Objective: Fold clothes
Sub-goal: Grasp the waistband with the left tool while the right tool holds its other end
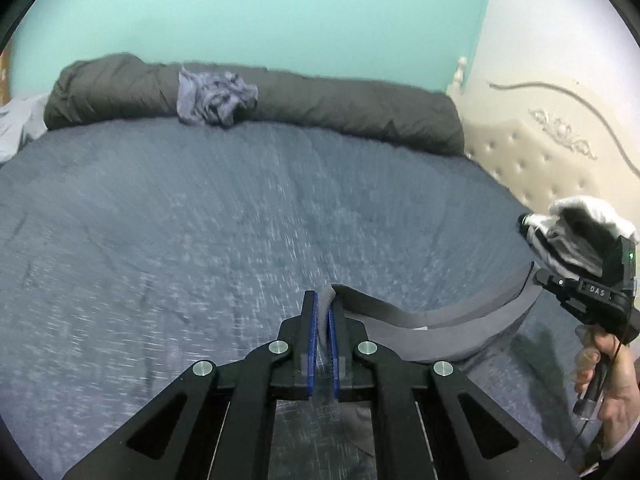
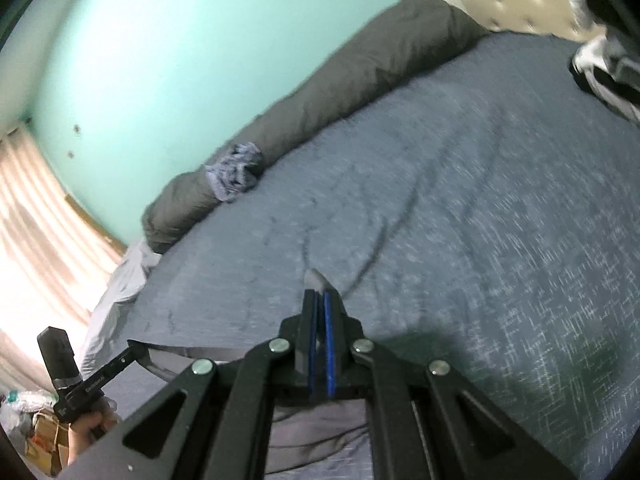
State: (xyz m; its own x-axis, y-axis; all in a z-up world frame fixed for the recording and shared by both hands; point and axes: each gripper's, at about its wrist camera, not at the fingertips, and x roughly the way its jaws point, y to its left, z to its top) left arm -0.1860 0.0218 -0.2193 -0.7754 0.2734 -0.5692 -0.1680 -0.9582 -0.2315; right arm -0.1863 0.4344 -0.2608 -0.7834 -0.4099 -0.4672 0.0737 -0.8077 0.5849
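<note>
A plain grey garment (image 1: 432,320) hangs stretched between my two grippers above the blue-grey bed (image 1: 200,220). My left gripper (image 1: 323,304) is shut on one end of its edge, cloth bunched between the blue pads. My right gripper (image 2: 320,296) is shut on the other end, a grey tip (image 2: 316,279) poking past its fingers. The rest of the garment (image 2: 316,428) sags below the right gripper. In the left wrist view the right gripper (image 1: 534,276) shows at the far right, held by a hand (image 1: 612,372). The left gripper (image 2: 138,350) appears at the lower left of the right wrist view.
A rolled dark grey duvet (image 1: 320,100) lies along the turquoise wall, with a crumpled blue-grey garment (image 1: 216,98) on it. A black-and-white cloth pile (image 1: 576,232) sits by the cream tufted headboard (image 1: 540,152). Pale fabric (image 2: 124,276) hangs at the bed's far end, near a curtain (image 2: 44,220).
</note>
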